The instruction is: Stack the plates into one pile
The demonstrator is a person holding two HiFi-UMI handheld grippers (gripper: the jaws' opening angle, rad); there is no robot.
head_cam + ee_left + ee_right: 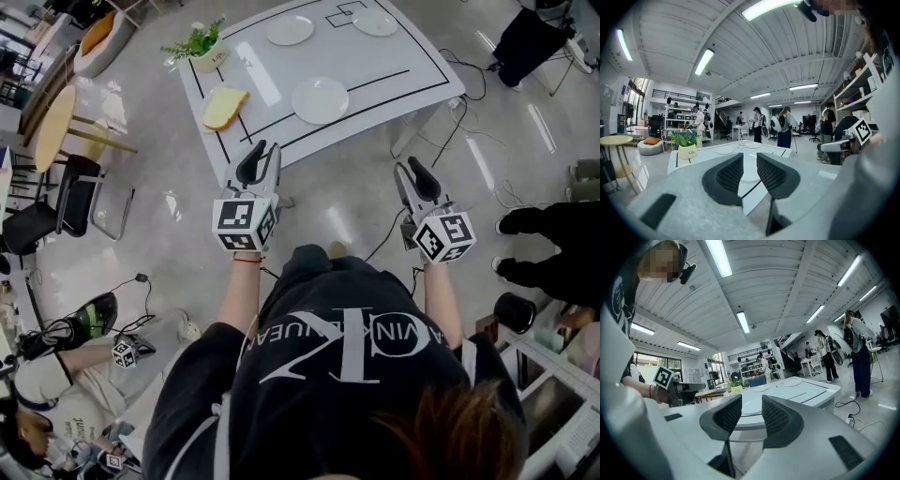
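Three white plates lie apart on the white table: a near plate, a far left plate and a far right plate. Both grippers hang over the floor just short of the table's near edge, pointing at it. My left gripper is open with nothing between its jaws. My right gripper is also open and holds nothing. In the left gripper view the near plate shows through the gap of the left gripper. The right gripper frames that near plate too.
A potted plant and a yellow slice-shaped object sit on the table's left part. Cables trail on the floor by the table's right corner. A person's legs stand at right. Black chairs and a round wooden table are at left.
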